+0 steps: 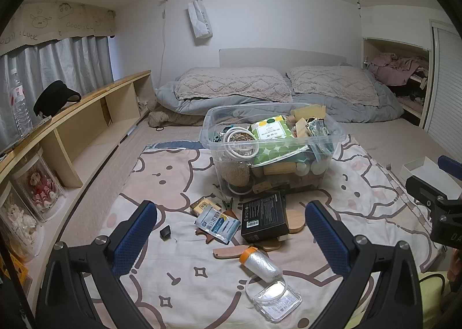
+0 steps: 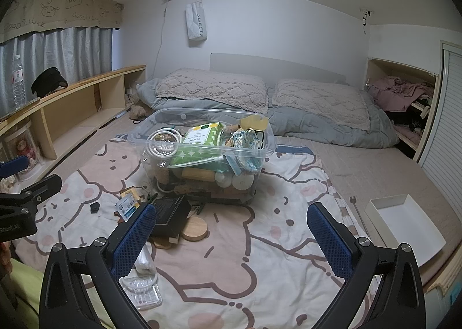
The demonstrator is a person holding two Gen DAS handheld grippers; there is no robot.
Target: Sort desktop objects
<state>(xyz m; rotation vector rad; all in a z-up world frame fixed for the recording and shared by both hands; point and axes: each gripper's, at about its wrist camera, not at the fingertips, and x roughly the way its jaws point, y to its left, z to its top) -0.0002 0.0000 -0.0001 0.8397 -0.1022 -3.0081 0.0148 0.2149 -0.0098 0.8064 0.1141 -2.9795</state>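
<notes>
A clear plastic bin (image 1: 268,155) (image 2: 202,152) full of mixed items stands on a cartoon-print blanket (image 1: 202,277). Loose things lie in front of it: a black box (image 1: 264,217) (image 2: 170,216), a blue-white sachet (image 1: 218,223), a small black cap (image 1: 165,232), a round wooden lid (image 2: 196,228), a flat wooden piece (image 1: 228,251), an orange-capped film roll (image 1: 261,264) and a clear packet (image 1: 277,300). My left gripper (image 1: 231,230) hovers open above these. My right gripper (image 2: 231,230) is open over bare blanket, right of the pile.
A white shallow tray (image 2: 404,228) and a thin metal fork-like stick (image 2: 356,213) lie on the mattress at right. A wooden shelf unit (image 1: 86,132) runs along the left, with a water bottle (image 1: 18,103) and black cap. Pillows and duvet (image 1: 274,89) lie behind the bin.
</notes>
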